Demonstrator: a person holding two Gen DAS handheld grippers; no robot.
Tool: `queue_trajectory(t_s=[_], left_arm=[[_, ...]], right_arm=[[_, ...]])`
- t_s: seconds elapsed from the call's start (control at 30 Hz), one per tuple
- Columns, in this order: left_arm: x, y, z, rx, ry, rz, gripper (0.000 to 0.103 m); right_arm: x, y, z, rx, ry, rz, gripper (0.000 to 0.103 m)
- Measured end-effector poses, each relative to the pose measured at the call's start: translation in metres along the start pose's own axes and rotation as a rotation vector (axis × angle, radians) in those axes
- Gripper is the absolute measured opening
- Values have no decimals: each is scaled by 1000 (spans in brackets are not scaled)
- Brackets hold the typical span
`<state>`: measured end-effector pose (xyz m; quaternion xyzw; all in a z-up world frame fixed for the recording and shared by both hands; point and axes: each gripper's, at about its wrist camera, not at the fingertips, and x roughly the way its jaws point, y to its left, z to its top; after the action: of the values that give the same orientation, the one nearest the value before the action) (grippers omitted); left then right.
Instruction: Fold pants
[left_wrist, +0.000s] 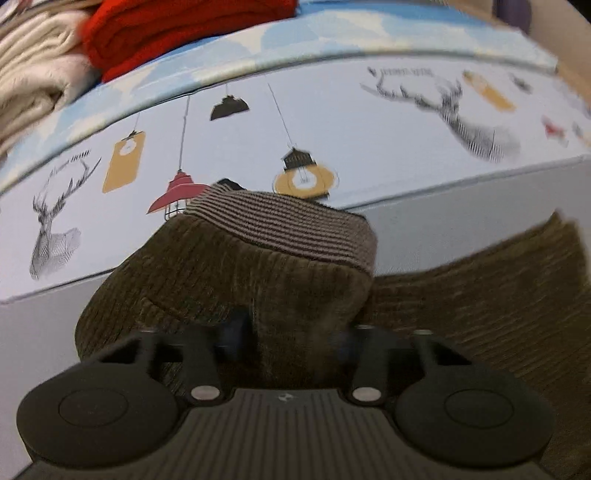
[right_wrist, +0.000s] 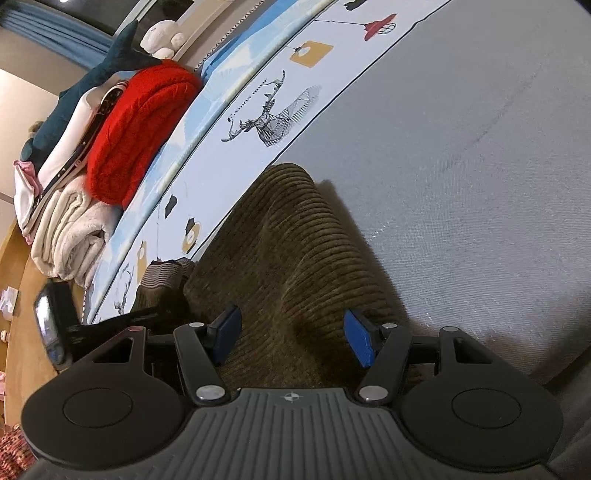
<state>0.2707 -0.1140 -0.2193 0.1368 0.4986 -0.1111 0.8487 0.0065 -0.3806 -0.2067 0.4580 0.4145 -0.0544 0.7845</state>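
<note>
Brown corduroy pants (left_wrist: 258, 273) lie bunched on a grey surface (left_wrist: 461, 221), their striped waistband (left_wrist: 280, 225) on the far side. My left gripper (left_wrist: 295, 334) is low on the pile with a ridge of the cloth filling the gap between its blurred fingers, shut on it. In the right wrist view a raised fold of the pants (right_wrist: 291, 236) runs toward my right gripper (right_wrist: 291, 338). Its blue pads (right_wrist: 360, 343) stand apart on either side of that fold, open, with their inner faces bare. The waistband (right_wrist: 162, 273) shows at the left.
A printed sheet with deer and lamps (left_wrist: 332, 129) borders the grey surface (right_wrist: 480, 184). Beyond it are a red blanket (right_wrist: 140, 129), a cream blanket (right_wrist: 70, 236) and a plush shark (right_wrist: 92, 74). The left tool's black body (right_wrist: 55, 325) sits at the left.
</note>
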Motion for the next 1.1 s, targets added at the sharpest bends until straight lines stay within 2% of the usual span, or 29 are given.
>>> queue_trajectory(t_s=[0.13,0.27,0.37,0.47,0.53,0.6,0.67,0.73,0.77,0.83,0.87,0.93,1.0,1.1], left_arm=[[-34,23,4,-80,-47,-26,27],[-91,36,5,-97,-126,-31,24],[-142,33,-3,-98,-207,-73,23],[-191,4,-16,-46,-294,-131,23],[-213,-33,-25,20,-327,-190,23],[-222,-81,-36,110,-344,-263,23],[-212,-134,-49,235,-348,-330,23],[-176,-185,-60,335,-268,-336,32],[-154,-207,-64,363,-182,-323,32],[-123,-230,-73,356,13,-364,33],[-122,-231,-78,340,23,-379,36],[-129,-222,-83,326,-13,-373,69],[-138,-201,-81,285,-57,-356,83],[-149,-155,-81,170,-109,-286,84]], right_arm=[[-1,3,-1,-8,-6,2,65],[-3,4,-3,-11,-15,3,65],[-7,2,-5,-3,-28,5,65],[-13,-1,-6,6,-48,4,65],[-19,-5,-6,8,-61,4,65],[-26,-11,-5,18,-85,-2,65],[-34,-22,-2,48,-120,-16,65],[-41,-37,2,105,-142,-38,65],[-44,-46,4,149,-150,-47,65],[-51,-61,5,233,-165,-87,62],[-55,-69,5,267,-179,-99,62],[-59,-79,6,327,-199,-58,62],[-56,-79,8,335,-197,-33,62],[-42,-72,7,328,-133,17,64]])
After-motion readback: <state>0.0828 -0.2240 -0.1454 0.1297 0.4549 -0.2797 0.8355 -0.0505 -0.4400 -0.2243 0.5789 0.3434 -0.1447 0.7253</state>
